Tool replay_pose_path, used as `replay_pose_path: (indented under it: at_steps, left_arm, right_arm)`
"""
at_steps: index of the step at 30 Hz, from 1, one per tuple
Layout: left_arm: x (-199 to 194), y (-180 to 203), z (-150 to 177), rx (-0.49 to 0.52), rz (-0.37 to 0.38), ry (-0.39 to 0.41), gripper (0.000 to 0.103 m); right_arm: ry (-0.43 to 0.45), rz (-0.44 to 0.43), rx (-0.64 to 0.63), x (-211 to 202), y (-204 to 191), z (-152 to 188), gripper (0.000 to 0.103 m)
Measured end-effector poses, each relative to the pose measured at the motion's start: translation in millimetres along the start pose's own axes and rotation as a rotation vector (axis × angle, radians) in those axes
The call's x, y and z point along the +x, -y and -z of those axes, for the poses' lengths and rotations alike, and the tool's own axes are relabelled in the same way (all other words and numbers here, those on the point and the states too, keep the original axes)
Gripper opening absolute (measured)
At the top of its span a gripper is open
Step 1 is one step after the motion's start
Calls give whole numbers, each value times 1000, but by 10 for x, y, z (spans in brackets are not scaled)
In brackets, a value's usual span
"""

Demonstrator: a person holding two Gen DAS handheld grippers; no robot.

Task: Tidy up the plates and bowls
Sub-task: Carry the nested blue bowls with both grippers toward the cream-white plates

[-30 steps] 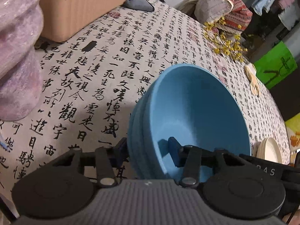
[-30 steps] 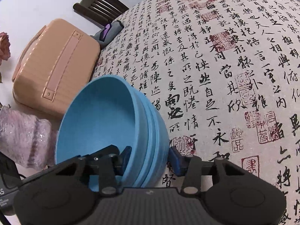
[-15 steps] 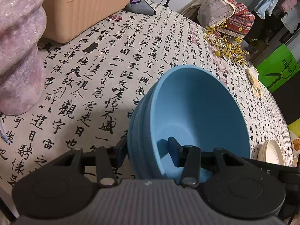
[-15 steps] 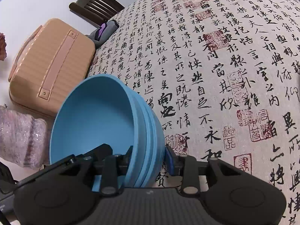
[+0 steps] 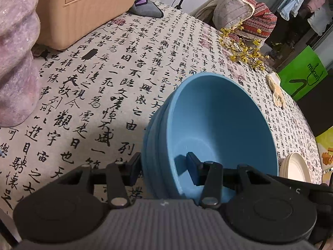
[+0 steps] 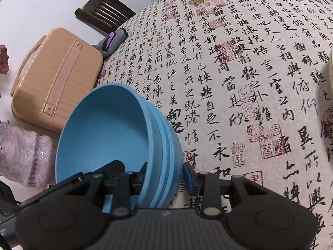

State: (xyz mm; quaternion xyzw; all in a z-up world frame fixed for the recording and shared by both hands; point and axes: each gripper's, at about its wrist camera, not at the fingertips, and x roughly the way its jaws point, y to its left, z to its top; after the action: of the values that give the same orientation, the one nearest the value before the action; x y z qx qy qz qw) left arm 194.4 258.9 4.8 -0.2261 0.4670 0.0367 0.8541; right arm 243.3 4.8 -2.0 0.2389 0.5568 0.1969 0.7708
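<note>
over the calligraphy cloth (image 5: pixel 87 95) | your left gripper (image 5: pixel 164 166) pinches the nested blue bowls (image 5: pixel 218 125) at one rim; your right gripper (image 6: pixel 166 173), jaws just closing, pinches the opposite rim

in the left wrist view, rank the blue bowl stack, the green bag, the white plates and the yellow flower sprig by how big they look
1. blue bowl stack, though it is nearest the camera
2. green bag and yellow flower sprig: too alike to rank
3. white plates, cut off at the edge
</note>
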Motion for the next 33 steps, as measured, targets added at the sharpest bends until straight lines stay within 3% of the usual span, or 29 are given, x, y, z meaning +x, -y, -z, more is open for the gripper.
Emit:
replay_pose_path:
  at_steps: [33]
  left_arm:
    - [-46, 668, 118, 61, 47, 25, 47]
  right_arm:
    - [82, -11, 34, -592, 471, -73, 31]
